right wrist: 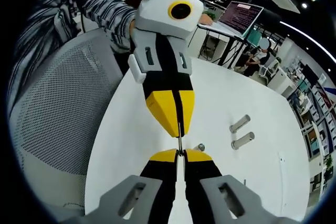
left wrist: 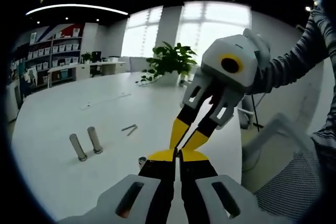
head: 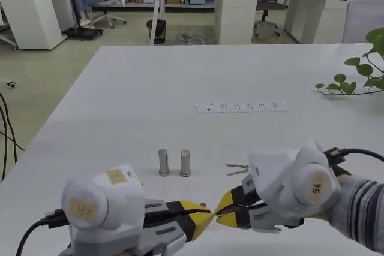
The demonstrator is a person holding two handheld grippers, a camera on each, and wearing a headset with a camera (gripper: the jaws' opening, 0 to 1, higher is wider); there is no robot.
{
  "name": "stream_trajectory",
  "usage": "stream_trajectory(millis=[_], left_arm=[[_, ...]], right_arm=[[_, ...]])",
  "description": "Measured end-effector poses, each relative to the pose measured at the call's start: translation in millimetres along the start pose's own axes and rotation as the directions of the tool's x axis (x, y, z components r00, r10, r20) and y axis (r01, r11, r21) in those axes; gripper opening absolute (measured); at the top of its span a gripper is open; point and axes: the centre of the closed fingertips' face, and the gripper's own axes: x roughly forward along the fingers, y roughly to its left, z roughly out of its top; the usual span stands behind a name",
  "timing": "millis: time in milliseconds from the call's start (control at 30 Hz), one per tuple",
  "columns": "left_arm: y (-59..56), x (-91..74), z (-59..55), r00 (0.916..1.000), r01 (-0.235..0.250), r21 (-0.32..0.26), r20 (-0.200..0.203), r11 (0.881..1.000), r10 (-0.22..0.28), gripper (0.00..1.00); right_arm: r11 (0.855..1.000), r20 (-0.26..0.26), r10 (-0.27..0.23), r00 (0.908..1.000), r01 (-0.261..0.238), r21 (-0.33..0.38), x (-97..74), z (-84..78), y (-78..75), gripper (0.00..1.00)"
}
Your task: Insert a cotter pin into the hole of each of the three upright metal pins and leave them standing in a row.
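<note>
white bench point(head: 180, 76); right tool point(head: 217, 211), sticker point(head: 316, 190) "15", pinches cotter pin point(right wrist: 179, 142).

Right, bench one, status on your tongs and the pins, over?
Both shut tip to tip, left tongs and right tongs, on one thin metal cotter pin. Two upright grey metal cylinders standing together. Spare cotter pins beside them.

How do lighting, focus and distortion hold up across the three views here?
Head view: flat, even light, pins sharp with faint shadows. Left gripper view: fisheye bends the ceiling light into an arc, windows blown out. Right gripper view: same fisheye curve, pins small but clear.
</note>
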Motion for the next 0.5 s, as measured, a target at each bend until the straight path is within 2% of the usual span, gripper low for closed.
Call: stream_trajectory(millis=[200,400,500], left_arm=[[-5.0,-1.1,-5.0,0.9993,0.026,0.022,-0.029,0.999,-0.025,0.0],[-2.2,-1.6,-9.0,0.9989,-0.018,-0.005,-0.044,1.0,0.018,0.01],[-0.5,-0.6,-11.4,0.9983,-0.035,-0.004,-0.048,0.999,0.034,0.08]], right_arm=[[0.999,0.0,0.027,0.9996,-0.027,-0.02,-0.8,-0.6,6.5,0.0],[0.999,-0.02,0.014,0.9997,-0.015,-0.049,-2.5,-0.1,5.4,0.0],[0.999,-0.023,0.005,0.9997,-0.006,-0.044,-2.3,-0.5,2.6,0.0]])
